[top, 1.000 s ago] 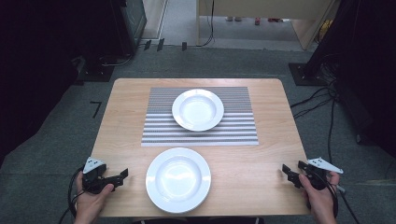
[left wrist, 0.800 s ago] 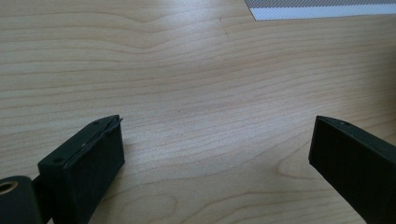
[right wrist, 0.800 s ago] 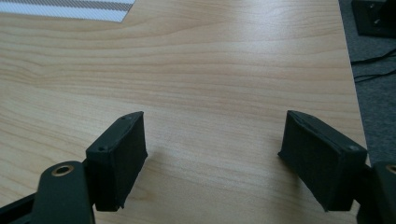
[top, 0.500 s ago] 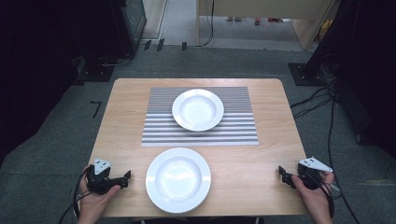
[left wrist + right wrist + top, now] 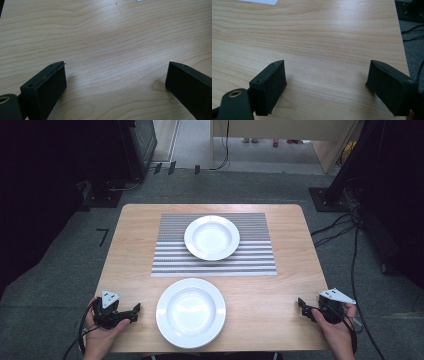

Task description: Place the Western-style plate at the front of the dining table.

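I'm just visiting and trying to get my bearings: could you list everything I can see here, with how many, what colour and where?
round white ceramic plates: 2, white; far plate on the mat, near plate on bare wood at the table's near edge.
grey-and-white striped placemat: 1, on the far half of the table.
light wooden table: 1, pale wood, centre of the room.
black cables: several, on the grey floor right of the table.
left gripper: 1, black, jaws open and empty, left of the near plate.
right gripper: 1, black, jaws just opened wide, empty, near the table's right edge.
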The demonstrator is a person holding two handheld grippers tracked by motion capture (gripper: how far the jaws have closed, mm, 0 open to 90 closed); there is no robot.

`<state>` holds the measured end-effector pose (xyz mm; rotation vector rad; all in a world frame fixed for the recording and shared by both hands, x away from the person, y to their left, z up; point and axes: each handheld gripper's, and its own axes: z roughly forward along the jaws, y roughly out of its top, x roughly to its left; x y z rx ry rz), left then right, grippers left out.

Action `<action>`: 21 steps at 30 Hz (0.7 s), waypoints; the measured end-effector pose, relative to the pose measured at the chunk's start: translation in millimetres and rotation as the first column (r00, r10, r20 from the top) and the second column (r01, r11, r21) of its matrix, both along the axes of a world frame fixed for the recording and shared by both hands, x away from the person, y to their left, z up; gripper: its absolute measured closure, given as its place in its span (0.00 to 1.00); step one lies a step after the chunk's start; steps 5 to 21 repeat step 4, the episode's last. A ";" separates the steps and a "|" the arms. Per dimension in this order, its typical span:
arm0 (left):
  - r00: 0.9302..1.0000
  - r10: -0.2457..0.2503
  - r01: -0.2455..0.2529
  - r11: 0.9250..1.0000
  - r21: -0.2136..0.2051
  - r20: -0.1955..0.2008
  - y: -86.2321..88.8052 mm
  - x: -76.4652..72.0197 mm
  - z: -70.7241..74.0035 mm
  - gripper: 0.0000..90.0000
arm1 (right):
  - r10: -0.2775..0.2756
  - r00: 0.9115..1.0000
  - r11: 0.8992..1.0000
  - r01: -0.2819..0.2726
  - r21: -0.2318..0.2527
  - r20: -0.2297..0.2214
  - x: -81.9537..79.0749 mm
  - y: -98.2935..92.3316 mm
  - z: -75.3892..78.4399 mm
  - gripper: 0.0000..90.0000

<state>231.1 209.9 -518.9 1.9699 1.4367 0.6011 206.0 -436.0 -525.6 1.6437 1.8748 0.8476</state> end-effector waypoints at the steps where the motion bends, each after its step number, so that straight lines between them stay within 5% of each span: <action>1: 1.000 0.000 0.000 1.000 0.000 0.000 0.0 0.0 0.0 0.04 | -0.004 1.000 1.000 0.004 0.000 0.000 0.4 0.2 -0.1 0.15; 21: 1.000 -0.001 0.001 1.000 0.000 0.000 0.1 0.1 0.0 0.04 | -0.013 1.000 1.000 0.013 0.001 -0.002 1.0 0.6 0.0 0.15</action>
